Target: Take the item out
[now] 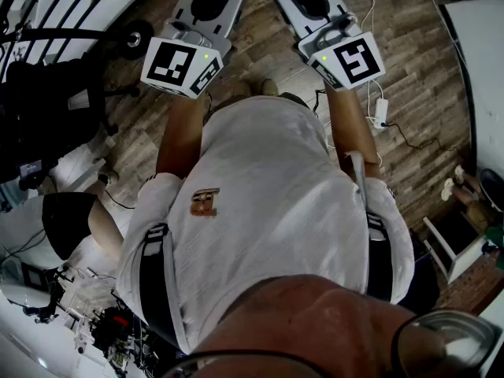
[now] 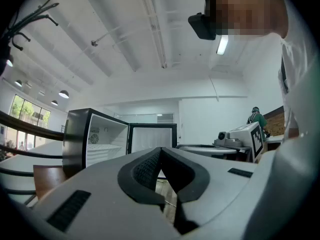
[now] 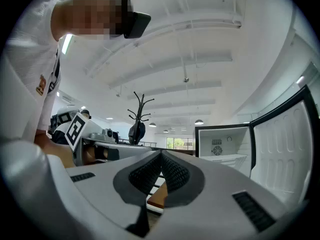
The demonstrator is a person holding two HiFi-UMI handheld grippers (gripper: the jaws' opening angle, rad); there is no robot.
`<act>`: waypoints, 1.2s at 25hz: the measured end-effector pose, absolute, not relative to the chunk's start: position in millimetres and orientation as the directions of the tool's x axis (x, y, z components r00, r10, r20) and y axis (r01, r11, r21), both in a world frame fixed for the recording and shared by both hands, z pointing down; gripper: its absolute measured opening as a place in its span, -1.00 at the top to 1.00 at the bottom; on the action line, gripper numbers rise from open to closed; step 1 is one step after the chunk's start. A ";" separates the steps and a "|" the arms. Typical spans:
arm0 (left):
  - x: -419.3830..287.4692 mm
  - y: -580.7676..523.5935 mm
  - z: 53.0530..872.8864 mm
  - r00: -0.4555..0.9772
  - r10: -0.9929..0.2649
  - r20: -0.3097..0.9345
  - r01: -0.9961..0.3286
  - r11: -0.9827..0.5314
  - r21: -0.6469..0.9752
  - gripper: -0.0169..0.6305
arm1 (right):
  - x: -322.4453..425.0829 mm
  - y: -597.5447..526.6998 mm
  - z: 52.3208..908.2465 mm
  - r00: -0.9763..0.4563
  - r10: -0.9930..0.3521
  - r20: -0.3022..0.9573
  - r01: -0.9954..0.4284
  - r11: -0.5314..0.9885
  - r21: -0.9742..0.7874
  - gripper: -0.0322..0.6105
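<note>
grey left gripper (image 2: 161,151) is shut tight, holding nothing. right gripper (image 3: 161,154) is shut the same way. both are held above the wood floor (image 1: 425,85). far off stands a small fridge (image 2: 95,139), door open. i cannot tell the item inside.

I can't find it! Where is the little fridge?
The little fridge stands left of centre in the left gripper view, door open; in the right gripper view it's right of the coat rack.

No legible text, number or brand found. The shirt emblem (image 1: 204,203) is too small to read; the marker cubes (image 1: 181,65) carry coded squares only.
</note>
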State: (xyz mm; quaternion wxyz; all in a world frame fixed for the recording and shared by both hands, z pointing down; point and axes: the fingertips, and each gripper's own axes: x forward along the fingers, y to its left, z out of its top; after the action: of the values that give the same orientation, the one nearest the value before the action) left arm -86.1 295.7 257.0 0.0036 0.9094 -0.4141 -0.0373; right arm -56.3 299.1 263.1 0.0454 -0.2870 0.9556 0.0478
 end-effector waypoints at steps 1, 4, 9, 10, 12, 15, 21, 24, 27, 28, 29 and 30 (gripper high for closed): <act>-86.7 294.7 256.9 0.655 -0.753 -0.065 -0.753 -0.657 0.037 0.89 | -57.0 298.3 263.0 -0.831 -0.544 -0.113 -0.553 0.831 0.066 0.79; -84.9 291.8 257.5 0.657 -0.751 -0.063 -0.751 -0.659 0.037 0.89 | -55.7 295.6 262.6 -0.831 -0.546 -0.112 -0.554 0.830 0.068 0.79; -77.2 286.3 259.1 0.657 -0.751 -0.056 -0.751 -0.660 0.036 0.89 | -46.3 289.9 261.2 -0.828 -0.547 -0.122 -0.555 0.830 0.049 0.79; -77.0 284.9 259.3 0.657 -0.752 -0.055 -0.752 -0.659 0.036 0.89 | -45.5 288.6 261.1 -0.828 -0.547 -0.125 -0.555 0.831 0.044 0.79; -77.8 282.8 259.7 0.654 -0.755 -0.055 -0.754 -0.656 0.034 0.89 | -45.6 286.7 262.1 -0.828 -0.546 -0.124 -0.554 0.831 0.042 0.79; -78.4 280.9 259.2 0.647 -0.761 -0.058 -0.761 -0.649 0.026 0.89 | -44.8 285.9 263.6 -0.831 -0.543 -0.122 -0.552 0.833 0.047 0.79; -64.3 272.4 254.1 0.631 -0.773 -0.067 -0.774 -0.633 0.003 0.89 | -26.7 279.3 258.4 -0.833 -0.536 -0.137 -0.547 0.835 0.058 0.79; -58.3 268.7 252.6 0.620 -0.781 -0.067 -0.784 -0.621 -0.007 0.89 | -17.7 276.3 257.3 -0.836 -0.530 -0.143 -0.542 0.839 0.058 0.79; -53.4 264.1 253.8 0.610 -0.790 -0.065 -0.792 -0.611 -0.013 0.89 | -10.0 270.8 259.8 -0.838 -0.526 -0.144 -0.537 0.842 0.053 0.79; -51.8 262.3 255.3 0.607 -0.792 -0.064 -0.794 -0.608 -0.014 0.89 | -7.5 268.4 261.3 -0.839 -0.525 -0.144 -0.536 0.843 0.051 0.79; -49.9 260.4 256.9 0.604 -0.794 -0.062 -0.796 -0.604 -0.015 0.89 | -4.7 266.2 262.6 -0.840 -0.523 -0.145 -0.534 0.844 0.049 0.79; -47.5 258.4 258.4 0.601 -0.797 -0.061 -0.799 -0.601 -0.015 0.89 | -1.2 264.2 263.5 -0.841 -0.521 -0.146 -0.533 0.845 0.049 0.79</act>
State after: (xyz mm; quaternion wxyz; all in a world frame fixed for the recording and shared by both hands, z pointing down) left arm -47.5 258.4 258.4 -0.0203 0.8945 -0.4460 -0.0237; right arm -1.2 264.2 263.5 0.0637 -0.2749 0.9584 0.0437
